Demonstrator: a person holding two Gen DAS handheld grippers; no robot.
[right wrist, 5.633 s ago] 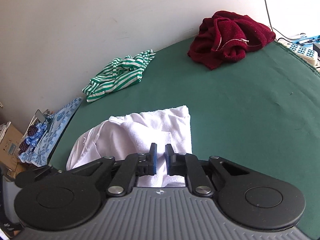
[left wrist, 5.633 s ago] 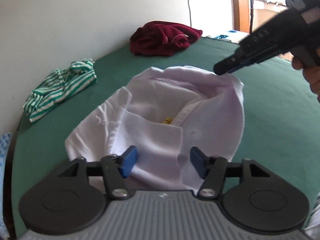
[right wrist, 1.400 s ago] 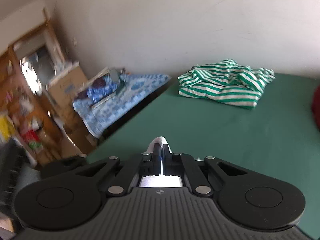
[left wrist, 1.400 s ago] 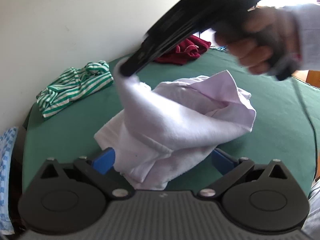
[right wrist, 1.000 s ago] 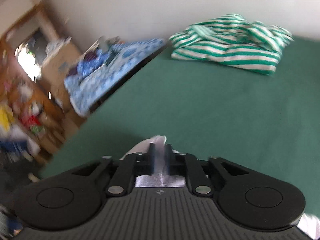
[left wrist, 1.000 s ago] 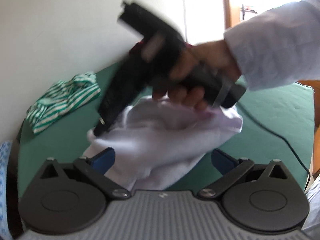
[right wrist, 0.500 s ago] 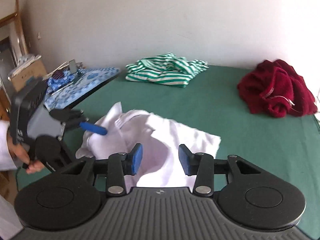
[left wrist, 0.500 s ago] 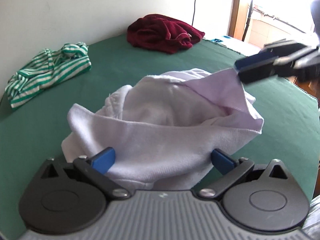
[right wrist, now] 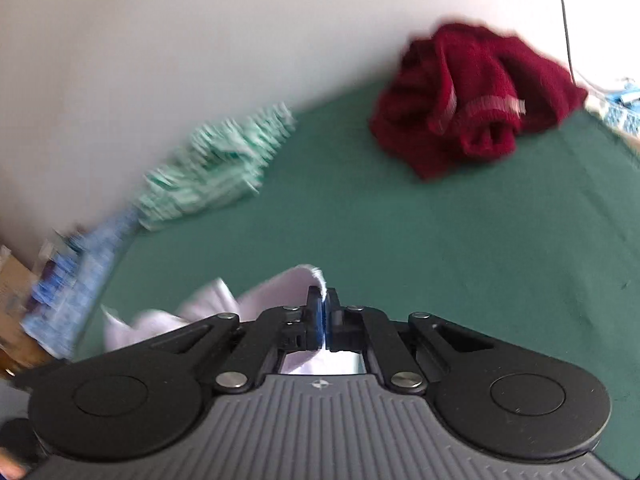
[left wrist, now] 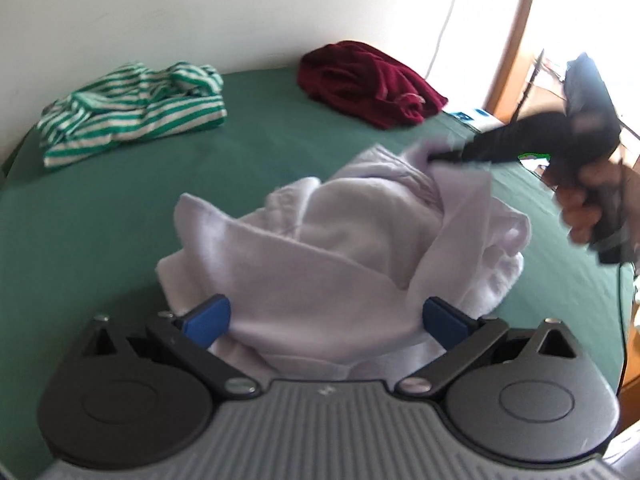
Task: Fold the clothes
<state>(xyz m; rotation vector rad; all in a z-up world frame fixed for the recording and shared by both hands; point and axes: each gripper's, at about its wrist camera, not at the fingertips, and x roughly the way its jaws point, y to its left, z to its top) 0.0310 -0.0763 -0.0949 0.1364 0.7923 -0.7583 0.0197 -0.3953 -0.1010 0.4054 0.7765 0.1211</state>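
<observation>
A crumpled white garment [left wrist: 340,248] lies on the green table [left wrist: 120,208] right in front of my left gripper [left wrist: 326,318]. That gripper is open, its blue pads on either side of the cloth's near edge. In the left wrist view my right gripper [left wrist: 434,157] comes in from the right, held by a hand [left wrist: 580,208], and pinches the garment's far edge. In the right wrist view my right gripper [right wrist: 323,300] is shut on a fold of the white garment [right wrist: 280,292], which trails off to the lower left.
A green-and-white striped garment [left wrist: 132,108] lies at the back left by the wall, and a dark red garment [left wrist: 368,80] is bunched at the back right. A blue patterned cloth [right wrist: 72,280] and boxes sit past the table's left edge.
My right gripper was open above the white garment half a second ago; now it is shut on the garment's far edge. The left gripper stays open at the near edge.
</observation>
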